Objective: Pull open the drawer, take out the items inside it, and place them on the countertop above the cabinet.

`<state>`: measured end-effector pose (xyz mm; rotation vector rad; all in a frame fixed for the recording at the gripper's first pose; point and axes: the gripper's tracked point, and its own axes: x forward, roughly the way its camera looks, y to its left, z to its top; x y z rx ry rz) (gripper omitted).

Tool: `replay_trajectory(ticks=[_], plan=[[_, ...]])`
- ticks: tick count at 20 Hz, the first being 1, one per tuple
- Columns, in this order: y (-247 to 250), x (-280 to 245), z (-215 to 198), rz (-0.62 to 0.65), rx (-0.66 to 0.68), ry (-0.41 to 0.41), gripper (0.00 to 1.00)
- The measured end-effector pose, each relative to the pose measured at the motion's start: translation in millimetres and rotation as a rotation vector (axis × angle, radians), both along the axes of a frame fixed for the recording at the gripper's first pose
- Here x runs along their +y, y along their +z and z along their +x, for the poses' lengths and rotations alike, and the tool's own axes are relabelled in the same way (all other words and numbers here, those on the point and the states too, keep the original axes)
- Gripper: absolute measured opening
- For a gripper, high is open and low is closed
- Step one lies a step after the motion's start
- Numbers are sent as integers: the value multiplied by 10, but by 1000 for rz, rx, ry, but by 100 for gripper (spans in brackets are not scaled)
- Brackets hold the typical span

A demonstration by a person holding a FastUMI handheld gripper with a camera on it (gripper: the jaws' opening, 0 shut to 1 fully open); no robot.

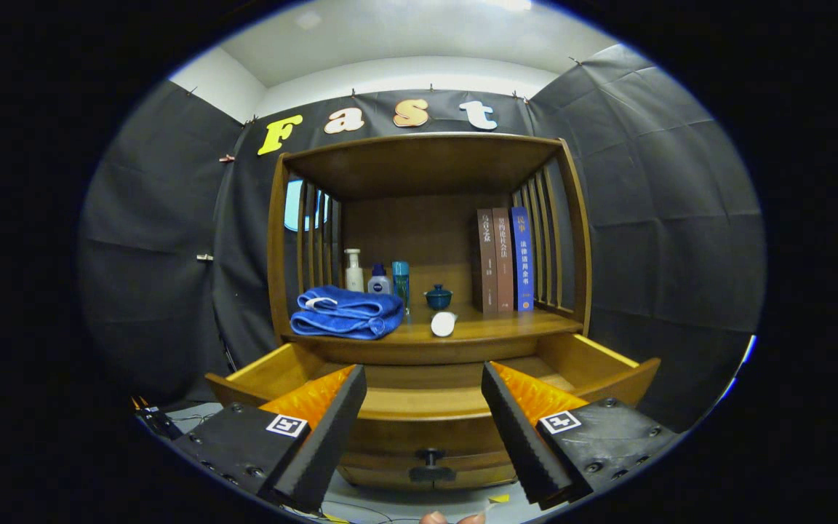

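The wooden drawer [608, 364] is pulled out toward me, and the part of its inside that shows is bare wood. Its dark knob [431, 458] sits low on the front panel, between my fingers. On the countertop [506, 329] above lie a folded blue towel [348, 311] at the left and a small white oval item [443, 324] near the front edge. My gripper [424, 397] is open, with nothing between its fingers, hovering in front of the drawer's front panel.
At the back of the shelf stand three small bottles [377, 278], a dark teal lidded cup [438, 297] and three upright books [504, 259]. Slatted wooden side walls [546, 233] and a top board enclose the countertop. A fingertip shows just below the fingers.
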<state>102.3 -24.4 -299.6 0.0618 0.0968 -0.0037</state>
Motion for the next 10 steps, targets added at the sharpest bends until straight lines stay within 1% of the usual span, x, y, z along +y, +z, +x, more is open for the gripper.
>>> replay_trajectory(ticks=[3, 6, 10], plan=[[-371, 16, -64, -27, 45, -5, 100], [-662, 48, -29, -23, 92, 2, 100], [-851, 5, 43, -4, 139, -11, 100]])
